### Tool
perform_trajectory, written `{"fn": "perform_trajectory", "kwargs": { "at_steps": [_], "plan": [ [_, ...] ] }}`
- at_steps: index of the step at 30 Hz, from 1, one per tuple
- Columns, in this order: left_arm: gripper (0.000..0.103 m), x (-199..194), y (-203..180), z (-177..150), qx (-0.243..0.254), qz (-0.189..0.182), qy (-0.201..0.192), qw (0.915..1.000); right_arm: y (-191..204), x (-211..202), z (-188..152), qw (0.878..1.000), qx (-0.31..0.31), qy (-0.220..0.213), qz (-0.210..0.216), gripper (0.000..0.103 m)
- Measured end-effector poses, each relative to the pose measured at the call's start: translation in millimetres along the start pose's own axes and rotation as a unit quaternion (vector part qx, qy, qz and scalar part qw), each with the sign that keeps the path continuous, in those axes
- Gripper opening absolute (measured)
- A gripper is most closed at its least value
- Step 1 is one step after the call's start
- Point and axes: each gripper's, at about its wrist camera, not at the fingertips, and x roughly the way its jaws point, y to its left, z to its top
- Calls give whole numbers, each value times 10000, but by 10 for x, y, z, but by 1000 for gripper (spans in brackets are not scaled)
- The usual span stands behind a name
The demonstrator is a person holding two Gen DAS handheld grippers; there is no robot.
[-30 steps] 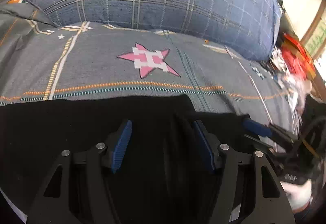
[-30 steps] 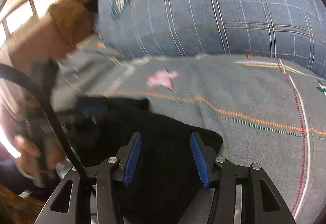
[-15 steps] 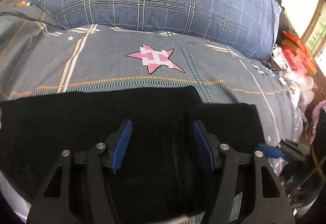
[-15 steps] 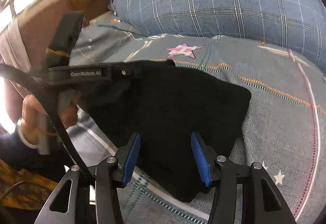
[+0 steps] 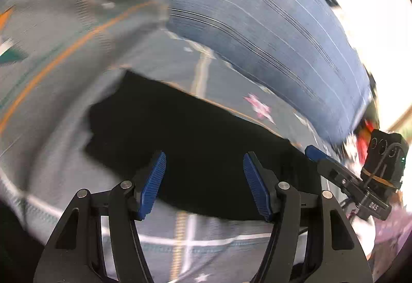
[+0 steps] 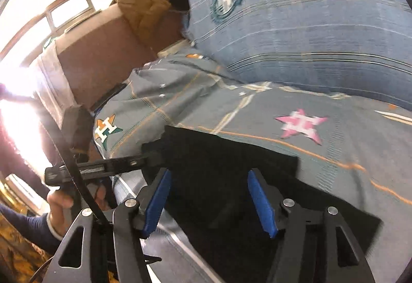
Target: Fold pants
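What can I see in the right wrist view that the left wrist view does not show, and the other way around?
Only the right wrist view shows the brown headboard, the person's hand holding the left gripper, and the star with an H.

Only the left wrist view shows the right gripper from the side and its camera.

Both show the black pants flat on the grey bedsheet, the pink star, and the blue plaid pillow.
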Motion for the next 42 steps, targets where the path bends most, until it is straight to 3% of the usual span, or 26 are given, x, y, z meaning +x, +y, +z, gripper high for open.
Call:
{"fn": "perform_trajectory", "kwargs": {
  "at_steps": [5,12,19,25,27,29,30,32,33,34,35,37,42],
  "plan": [
    [63,-113,356,-40,-642,191,-216,9975,133,608,276,9980,-378,459,217,70],
    [64,67,567,-69,-1085,432,-66,9931,399,1387,577,9875,-1050,1118,353,70],
    [64,119,555,-40,-893,571,-113,9943,535,2026,761,9738,-1499,1665,386,71],
    [65,22,669,-60,-1199,540,-19,9913,709,2558,784,9563,-1906,2167,467,71],
    [65,51,645,-44,-1069,591,-104,9925,742,2626,760,9520,-2022,2251,463,71],
    [69,88,597,-15,-981,681,-124,9928,730,2676,749,9520,-1975,2273,550,72],
    [76,111,576,4,-948,647,-127,9933,706,2697,749,9532,-1884,2289,586,72],
    [78,173,543,37,-833,524,-137,9951,652,2708,748,9563,-1696,2263,739,70],
    [76,193,521,53,-711,514,-141,9960,628,2700,749,9577,-1638,2220,822,65],
    [51,194,511,61,-655,476,-164,9966,603,2696,753,9589,-1575,2190,878,48],
    [36,199,521,69,-670,402,-121,9969,574,2687,759,9606,-1512,2159,881,40],
    [27,183,566,88,-761,142,-6,9970,507,2621,787,9645,-1297,2071,1002,27],
    [19,-171,119,222,-130,-432,-363,9983,493,2134,897,9728,-1202,1565,1215,21]
  ]
}}
